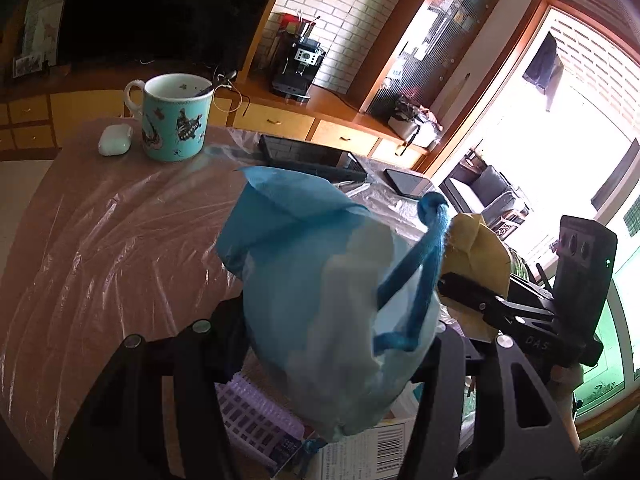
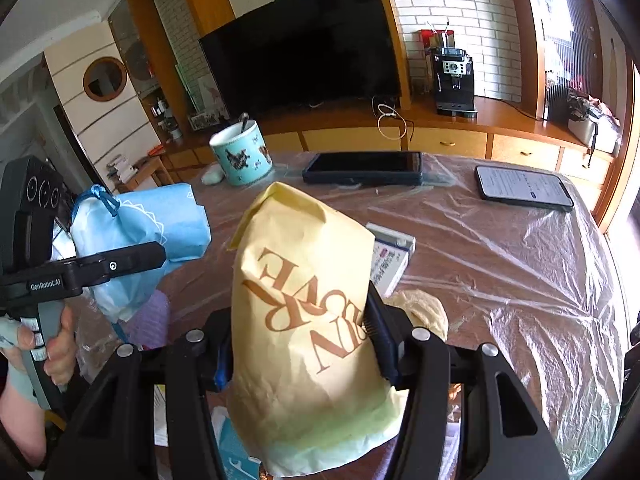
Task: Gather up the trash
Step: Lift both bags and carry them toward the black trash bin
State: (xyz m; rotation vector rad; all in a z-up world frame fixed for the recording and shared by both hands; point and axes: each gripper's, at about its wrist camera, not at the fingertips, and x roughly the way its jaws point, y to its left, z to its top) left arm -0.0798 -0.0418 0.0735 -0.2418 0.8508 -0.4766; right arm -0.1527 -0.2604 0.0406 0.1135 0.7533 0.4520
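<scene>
Yellow bag [image 2: 308, 320] (brown lettering, upside down) clamped in right gripper [image 2: 304, 356].

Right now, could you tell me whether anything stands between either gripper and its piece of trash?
No. The left gripper is shut on the blue bag, and the right gripper is shut on the yellow paper bag.

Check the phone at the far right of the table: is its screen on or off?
On. The phone lies flat on the plastic-covered table, its screen lit with lines of text.
</scene>
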